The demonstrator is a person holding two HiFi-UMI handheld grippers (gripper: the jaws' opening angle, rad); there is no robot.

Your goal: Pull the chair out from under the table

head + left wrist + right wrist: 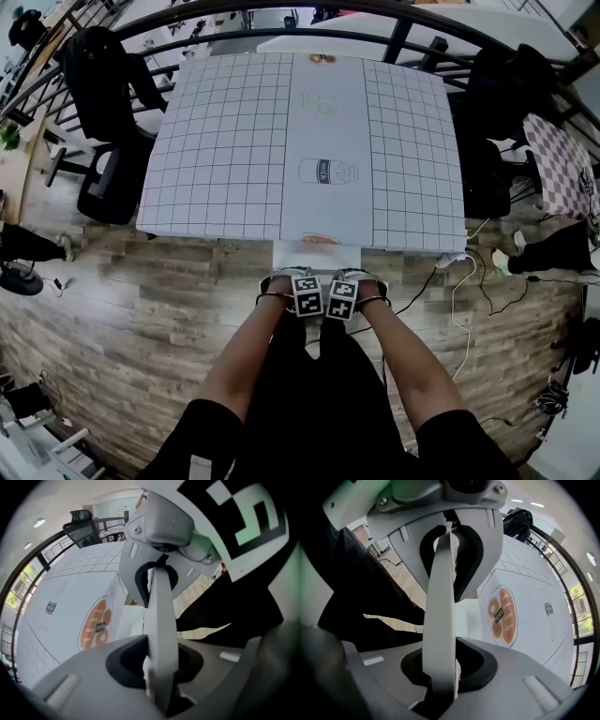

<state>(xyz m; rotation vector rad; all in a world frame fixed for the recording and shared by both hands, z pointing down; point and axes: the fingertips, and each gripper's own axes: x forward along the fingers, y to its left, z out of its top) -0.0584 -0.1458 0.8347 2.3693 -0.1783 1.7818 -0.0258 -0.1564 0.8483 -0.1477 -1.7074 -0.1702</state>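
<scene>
Head view: left tongs (287,279) and right tongs (362,279) clamp the chair (314,254) at the tabletop's (225,141) near edge, probably for a straight pull.

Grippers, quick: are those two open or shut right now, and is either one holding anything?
Left gripper: closed on the white chair, at its near edge.
Right gripper: closed on the same chair.

The table (225,141) is wearing a smooth, matt, printed cover (403,150). The chair (314,254) is showing a smooth white surface, material unclear. The floor (169,323) is showing matt, grainy wood planks.
</scene>
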